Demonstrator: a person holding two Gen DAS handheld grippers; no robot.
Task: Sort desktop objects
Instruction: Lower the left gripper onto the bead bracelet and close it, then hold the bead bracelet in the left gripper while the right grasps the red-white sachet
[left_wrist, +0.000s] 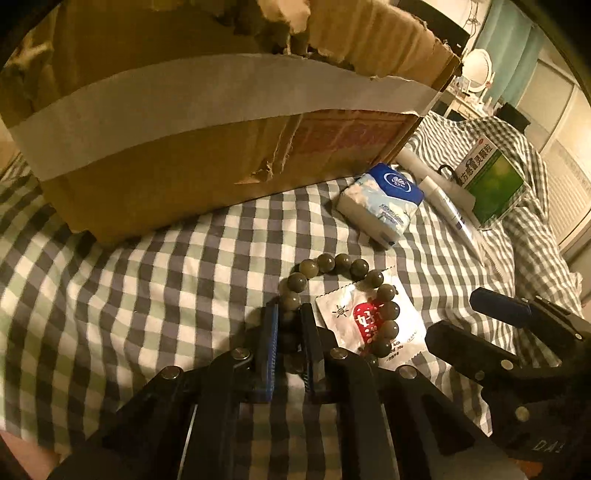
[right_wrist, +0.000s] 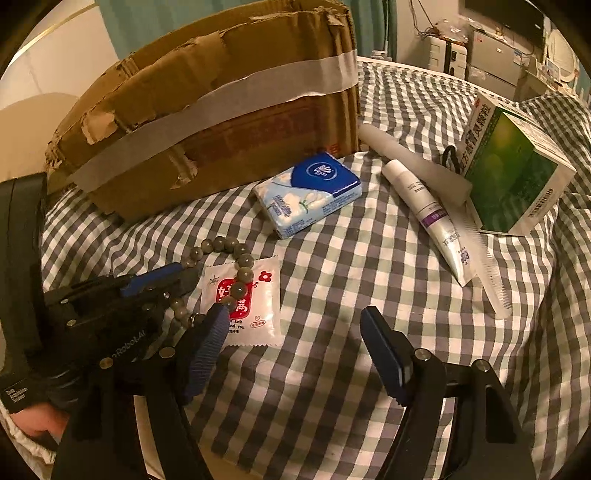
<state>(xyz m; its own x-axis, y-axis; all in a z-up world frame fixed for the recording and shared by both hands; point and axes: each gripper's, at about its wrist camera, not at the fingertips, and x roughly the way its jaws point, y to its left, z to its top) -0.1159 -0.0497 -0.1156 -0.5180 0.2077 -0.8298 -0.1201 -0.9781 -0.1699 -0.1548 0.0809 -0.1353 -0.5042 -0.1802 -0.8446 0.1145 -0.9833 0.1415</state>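
Note:
A bracelet of dark green beads (left_wrist: 334, 264) lies on the checked cloth, partly over a white sachet with a red label (left_wrist: 369, 325). My left gripper (left_wrist: 289, 314) is shut on the bracelet's near side, with beads between its fingers. In the right wrist view the left gripper (right_wrist: 177, 275) sits at the left on the bracelet (right_wrist: 231, 245), beside the sachet (right_wrist: 242, 302). My right gripper (right_wrist: 295, 325) is open and empty, low over the cloth just right of the sachet.
A torn cardboard box (left_wrist: 207, 122) with white tape stands behind. A blue tissue pack (right_wrist: 308, 194), a white tube (right_wrist: 424, 210), a clear comb (right_wrist: 487, 269) and a green medicine box (right_wrist: 513, 173) lie to the right. The cloth (right_wrist: 351, 258) covers the surface.

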